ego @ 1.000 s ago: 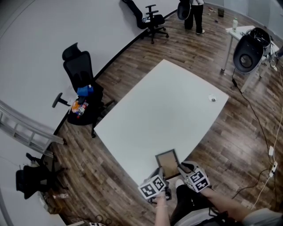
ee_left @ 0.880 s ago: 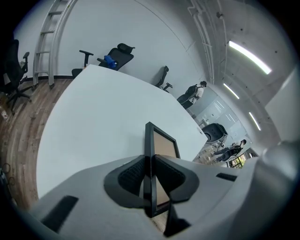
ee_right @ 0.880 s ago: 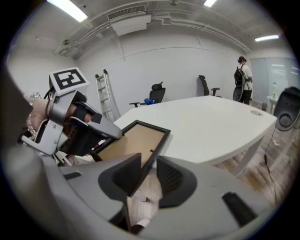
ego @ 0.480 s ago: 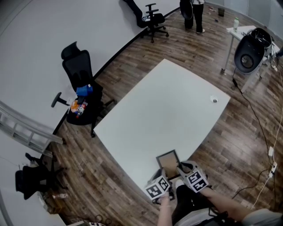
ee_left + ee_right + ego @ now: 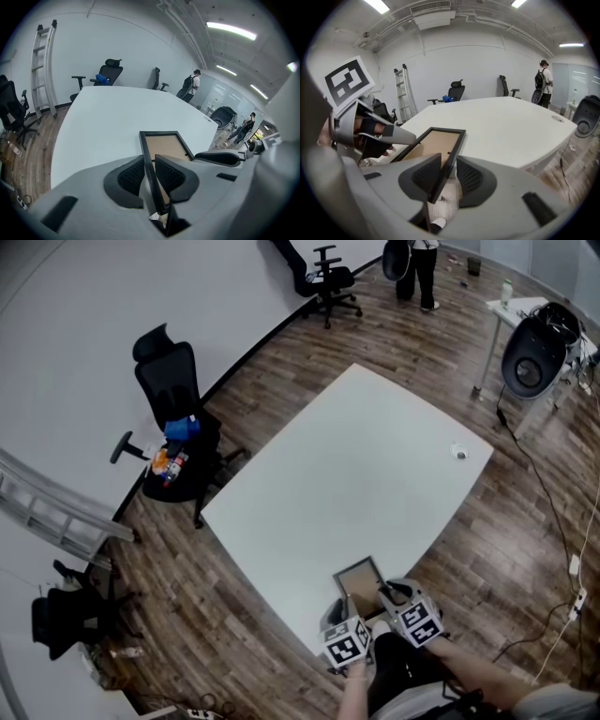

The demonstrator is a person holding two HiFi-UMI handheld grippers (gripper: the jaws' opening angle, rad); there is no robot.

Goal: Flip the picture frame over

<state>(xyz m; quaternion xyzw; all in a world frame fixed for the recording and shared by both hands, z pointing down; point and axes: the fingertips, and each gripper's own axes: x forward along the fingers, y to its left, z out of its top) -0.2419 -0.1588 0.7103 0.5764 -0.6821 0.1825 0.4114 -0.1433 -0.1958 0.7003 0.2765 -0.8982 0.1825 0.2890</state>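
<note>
**Item:** picture frame (image 5: 360, 579), black rails, brown backing board facing up.

**Position:** at the near edge of the white table (image 5: 356, 456), between the two sets of jaws. Its long axis runs straight ahead of both jaws, toward the table's far side. The short near rail sits deepest between the jaws and the far rail lies beyond their tips.

**Left gripper** (image 5: 341, 613): jaws clenched on the frame's left long rail. The rail passes between the two ribbed pads with no gap on either side.

**Right gripper** (image 5: 385, 597): jaws spread wide, astride the right long rail. The rail leans on the left pad (image 5: 425, 177), and wooden floor (image 5: 446, 192) shows in the gap before the right pad, so there is no clamp.

**Shown by one view only:**
- Head view: the frame's whole outline, the full table, and an office chair (image 5: 173, 395) and a ladder (image 5: 56, 514) well beyond the left jaws.
- Left gripper view: one jaw of the right gripper just beside the frame's right rail.
- Right gripper view: the left gripper's marker cube (image 5: 348, 82), the gloved hand (image 5: 370, 133) behind it, and the frame's near end reaching out past the table edge, over the floor.
</note>
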